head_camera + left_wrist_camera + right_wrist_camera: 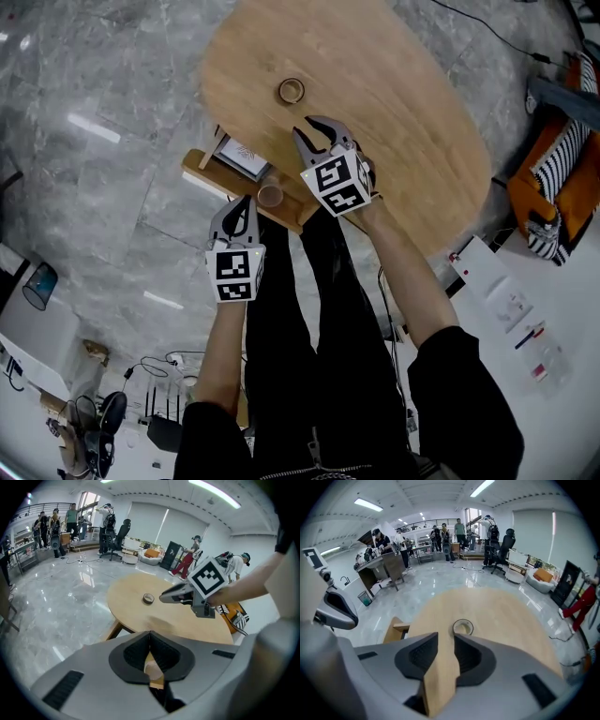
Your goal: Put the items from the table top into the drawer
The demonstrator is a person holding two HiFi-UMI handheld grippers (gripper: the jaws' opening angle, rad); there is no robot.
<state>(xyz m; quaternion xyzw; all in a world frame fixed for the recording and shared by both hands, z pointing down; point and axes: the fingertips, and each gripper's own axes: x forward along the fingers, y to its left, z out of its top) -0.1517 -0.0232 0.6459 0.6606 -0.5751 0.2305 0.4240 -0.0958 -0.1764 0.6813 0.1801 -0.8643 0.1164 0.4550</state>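
A roll of tape (pixel 292 91) lies alone on the round wooden table (pixel 403 112). My right gripper (pixel 319 131) hovers open above the table just short of it, with nothing between the jaws. In the right gripper view the roll (pixel 462 627) sits straight ahead of the gripper (pixel 446 637). The wooden drawer (pixel 202 169) stands pulled out at the table's near left edge and holds a white flat item (pixel 242 155) and a brown roll (pixel 270 195). My left gripper (pixel 246 204) is at the drawer's front edge, its tips (pixel 150 634) meeting, shut.
An orange and striped bundle (pixel 562 178) lies on the floor right of the table, with white sheets (pixel 506 300) nearer me. Cables and gear (pixel 103 412) lie at the lower left. People and office chairs (pixel 112 531) stand far across the hall.
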